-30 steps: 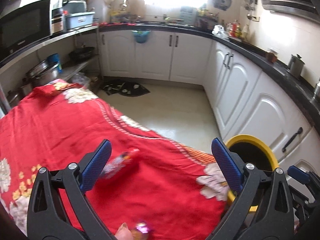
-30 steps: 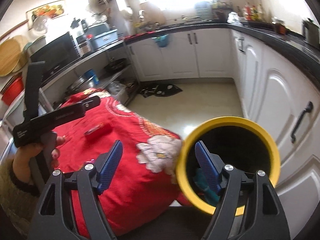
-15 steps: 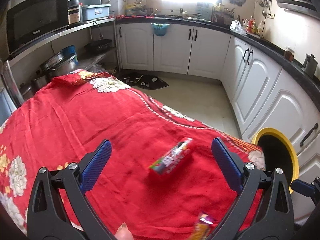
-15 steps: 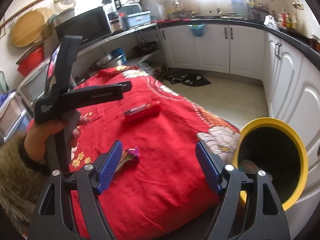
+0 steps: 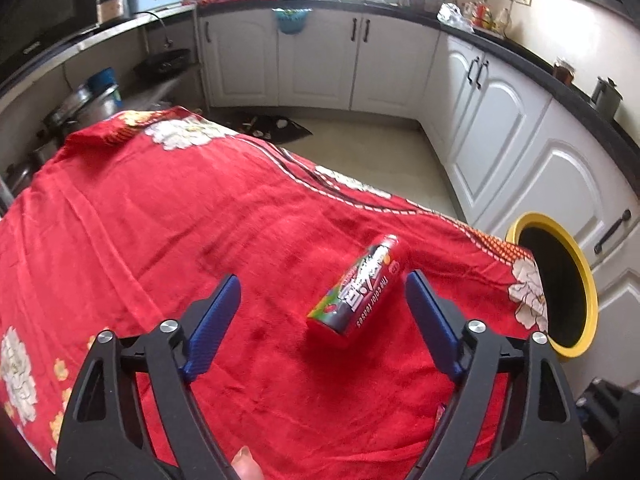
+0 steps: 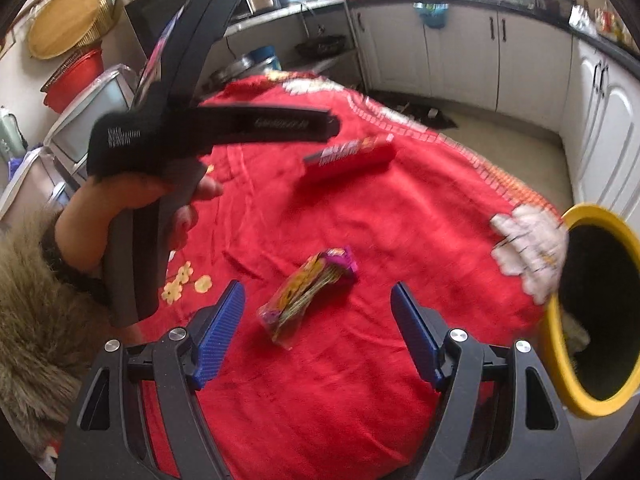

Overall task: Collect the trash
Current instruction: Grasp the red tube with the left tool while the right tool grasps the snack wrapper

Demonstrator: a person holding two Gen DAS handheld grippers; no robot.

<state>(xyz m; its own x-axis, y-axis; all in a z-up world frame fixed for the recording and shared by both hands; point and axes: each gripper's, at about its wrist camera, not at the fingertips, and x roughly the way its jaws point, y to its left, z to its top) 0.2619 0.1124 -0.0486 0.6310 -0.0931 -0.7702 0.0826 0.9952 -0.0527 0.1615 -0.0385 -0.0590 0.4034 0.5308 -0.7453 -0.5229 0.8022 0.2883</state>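
A red candy box lies slanted on the red flowered cloth. My left gripper hovers over it with the box between its blue pads. The jaws are closing, with a gap left on both sides. In the right wrist view a crumpled purple and yellow wrapper lies on the cloth between the pads of my right gripper, which is open and not touching it. The same red box shows farther back. A yellow-rimmed bin stands at the cloth's right edge.
A hand with a furry sleeve holds the left gripper's handle at the left of the right wrist view. The bin's rim stands in front of the white cabinets. Beyond the table are bare floor and a dark mat.
Both grippers swung left from the bin to over the cloth and came lower. The red box now sits between the left pads, which stand narrower. The wrapper now lies between the right pads.
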